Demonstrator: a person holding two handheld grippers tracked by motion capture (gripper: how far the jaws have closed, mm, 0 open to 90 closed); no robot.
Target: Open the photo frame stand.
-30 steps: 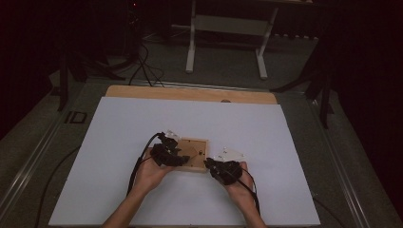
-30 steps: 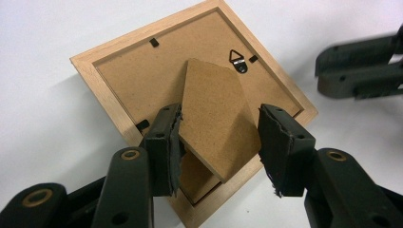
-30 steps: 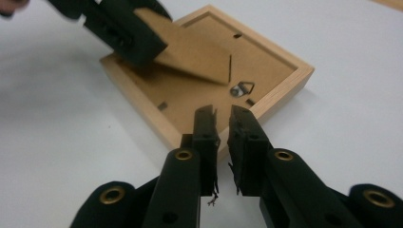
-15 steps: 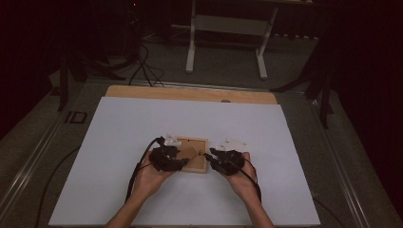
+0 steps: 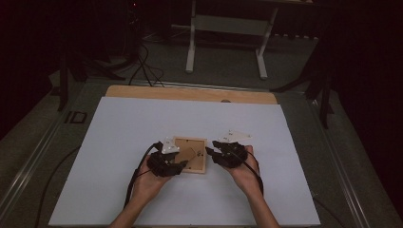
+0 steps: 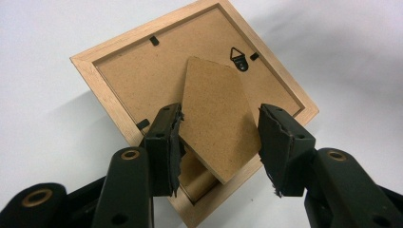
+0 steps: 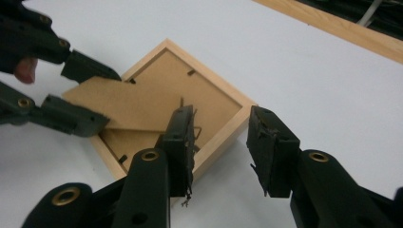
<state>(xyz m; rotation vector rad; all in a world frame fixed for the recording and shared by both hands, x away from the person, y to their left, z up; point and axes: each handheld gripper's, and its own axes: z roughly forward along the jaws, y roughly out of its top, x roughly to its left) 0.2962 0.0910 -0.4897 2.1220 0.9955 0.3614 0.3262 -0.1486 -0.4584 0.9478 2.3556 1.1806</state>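
A small wooden picture frame (image 5: 195, 142) lies face down on the white table (image 5: 142, 118). Its brown backing (image 6: 142, 71) carries a black hanger (image 6: 239, 58) and a cardboard stand flap (image 6: 214, 118), raised at its free end. My left gripper (image 6: 221, 142) is open, with one jaw on each side of that flap; it sits at the frame's near left corner (image 5: 178, 164). My right gripper (image 7: 221, 142) is open too, straddling the frame's right edge (image 7: 237, 128), one jaw over the backing and one outside it. In the high view the right gripper (image 5: 211, 153) sits just right of the frame.
A bare wooden strip (image 5: 190, 93) runs along the table's far edge. Beyond it stand the white legs of a stand (image 5: 223, 23) and loose cables (image 5: 142, 61) on a dark floor. A person's hands and forearms come in from the bottom.
The right gripper has moved up and in to the frame's right edge. The left gripper has shifted slightly toward the person, settling around the stand flap.
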